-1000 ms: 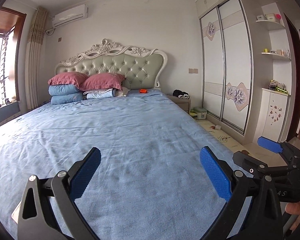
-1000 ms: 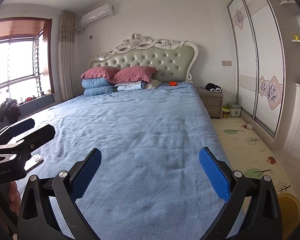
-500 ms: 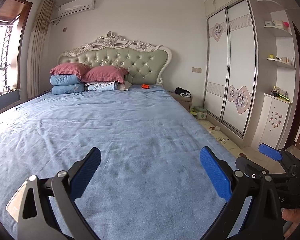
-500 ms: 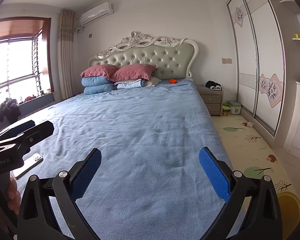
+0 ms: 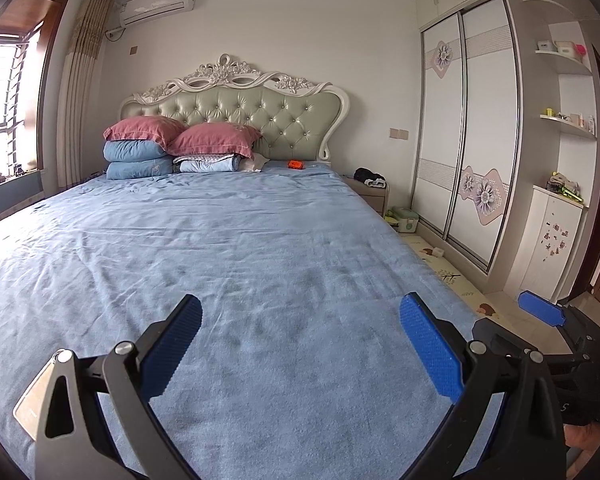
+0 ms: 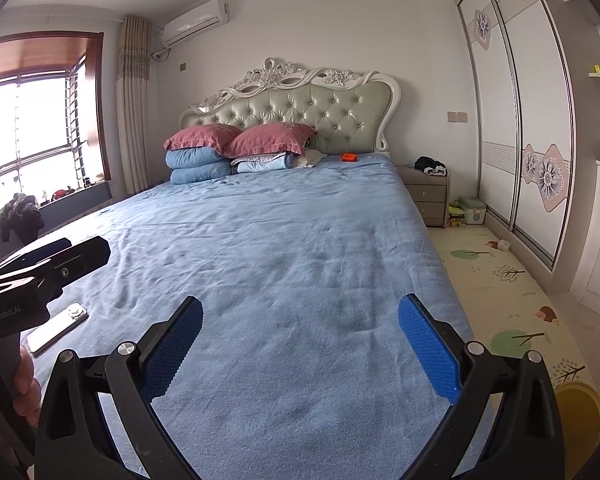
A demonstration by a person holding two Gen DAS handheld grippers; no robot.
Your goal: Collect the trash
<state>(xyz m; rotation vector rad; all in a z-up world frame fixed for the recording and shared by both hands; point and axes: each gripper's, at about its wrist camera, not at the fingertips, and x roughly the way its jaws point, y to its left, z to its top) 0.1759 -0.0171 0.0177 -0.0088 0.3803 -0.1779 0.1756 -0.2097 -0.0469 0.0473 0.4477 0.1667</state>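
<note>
A small orange object (image 5: 296, 164) lies on the blue bed (image 5: 220, 248) near the headboard, far from both grippers; it also shows in the right wrist view (image 6: 349, 157). My left gripper (image 5: 300, 346) is open and empty above the foot of the bed. My right gripper (image 6: 300, 346) is open and empty to its right, also above the foot of the bed (image 6: 300, 240). Each gripper shows at the edge of the other's view. No other trash is clearly visible on the bed.
Pillows (image 5: 180, 144) are stacked at the headboard. A phone (image 6: 58, 330) lies on the bed's left front. A nightstand (image 6: 428, 196), a small box (image 6: 472, 210) and a play mat (image 6: 508, 280) sit right of the bed, by the wardrobe (image 5: 468, 152). A yellow bin (image 6: 580, 408) stands at the lower right.
Both views have tilted and shifted slightly, so the bed and headboard sit lower and more centred. Both grippers stay open and empty.
</note>
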